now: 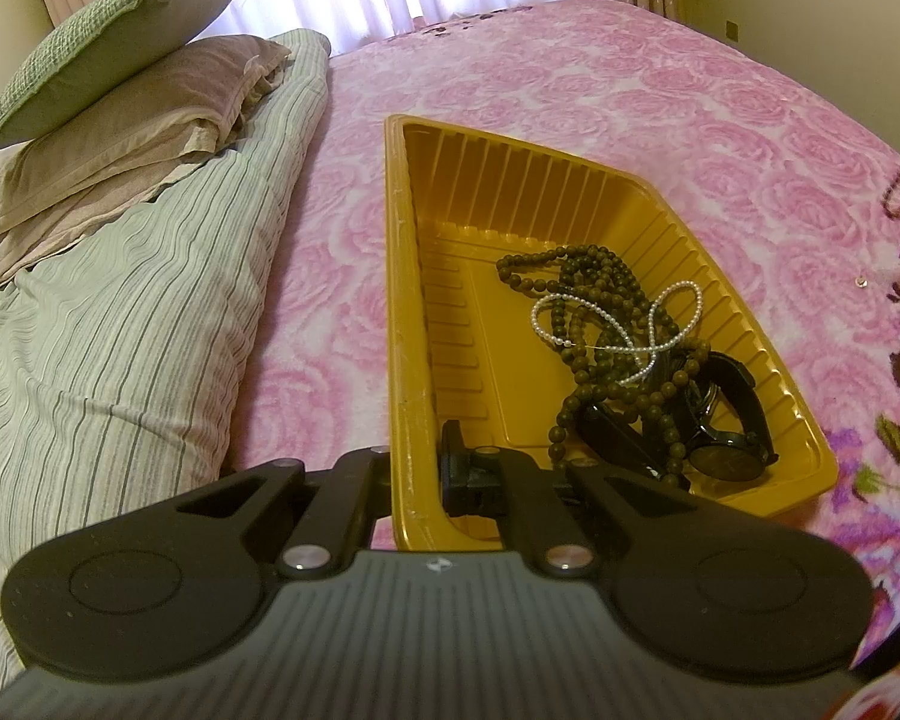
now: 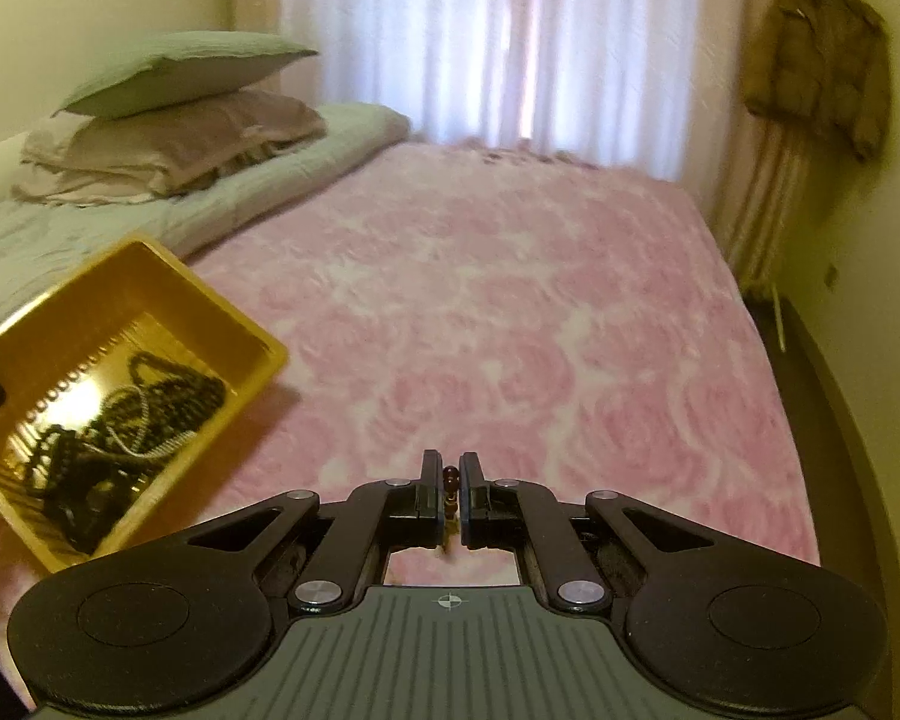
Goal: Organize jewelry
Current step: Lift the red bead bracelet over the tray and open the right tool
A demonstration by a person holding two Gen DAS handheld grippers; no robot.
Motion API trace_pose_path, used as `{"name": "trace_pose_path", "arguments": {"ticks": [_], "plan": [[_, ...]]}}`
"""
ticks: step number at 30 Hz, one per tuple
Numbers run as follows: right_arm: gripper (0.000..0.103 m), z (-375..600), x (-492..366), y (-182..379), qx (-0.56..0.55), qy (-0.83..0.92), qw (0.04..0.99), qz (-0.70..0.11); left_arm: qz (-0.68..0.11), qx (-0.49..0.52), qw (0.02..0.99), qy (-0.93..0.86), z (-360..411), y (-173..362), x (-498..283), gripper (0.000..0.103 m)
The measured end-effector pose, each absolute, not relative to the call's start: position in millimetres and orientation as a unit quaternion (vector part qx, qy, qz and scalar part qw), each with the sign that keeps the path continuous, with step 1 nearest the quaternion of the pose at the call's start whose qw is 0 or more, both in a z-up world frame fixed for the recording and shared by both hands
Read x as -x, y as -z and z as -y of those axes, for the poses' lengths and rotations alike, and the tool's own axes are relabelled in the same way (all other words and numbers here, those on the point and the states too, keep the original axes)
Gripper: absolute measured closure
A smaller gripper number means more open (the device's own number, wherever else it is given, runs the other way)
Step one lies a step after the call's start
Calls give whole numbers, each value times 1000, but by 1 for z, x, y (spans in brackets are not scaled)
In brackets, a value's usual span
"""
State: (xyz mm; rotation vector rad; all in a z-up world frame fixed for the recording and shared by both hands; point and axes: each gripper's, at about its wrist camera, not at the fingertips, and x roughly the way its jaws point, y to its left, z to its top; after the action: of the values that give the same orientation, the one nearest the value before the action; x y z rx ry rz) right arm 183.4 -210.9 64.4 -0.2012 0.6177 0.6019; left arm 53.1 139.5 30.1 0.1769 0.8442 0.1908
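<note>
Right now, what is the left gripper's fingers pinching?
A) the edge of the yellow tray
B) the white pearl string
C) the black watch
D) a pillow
A: the left gripper is shut on the near rim of the yellow tray, while the pearl string and the watch lie loose inside it.

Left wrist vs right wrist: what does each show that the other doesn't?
Left wrist only: left gripper clamped on the yellow tray's near rim, and a black watch in the tray.
Right wrist only: right gripper shut on a dark-red bead string, plus a brown jacket hanging on the wall.
Both: yellow tray with dark beads and pearl strand, pink blanket, stacked pillows.
</note>
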Motion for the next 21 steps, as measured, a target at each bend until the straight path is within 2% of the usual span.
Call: {"name": "trace_pose_path", "arguments": {"ticks": [9, 21], "plan": [[98, 145, -170, -90, 130, -390, 870, -272, -408, -86, 904, -91, -138, -31, -53, 100], [98, 46, -150, -91, 149, -482, 823, -259, -409, -84, 905, -88, -137, -31, -53, 100]]}}
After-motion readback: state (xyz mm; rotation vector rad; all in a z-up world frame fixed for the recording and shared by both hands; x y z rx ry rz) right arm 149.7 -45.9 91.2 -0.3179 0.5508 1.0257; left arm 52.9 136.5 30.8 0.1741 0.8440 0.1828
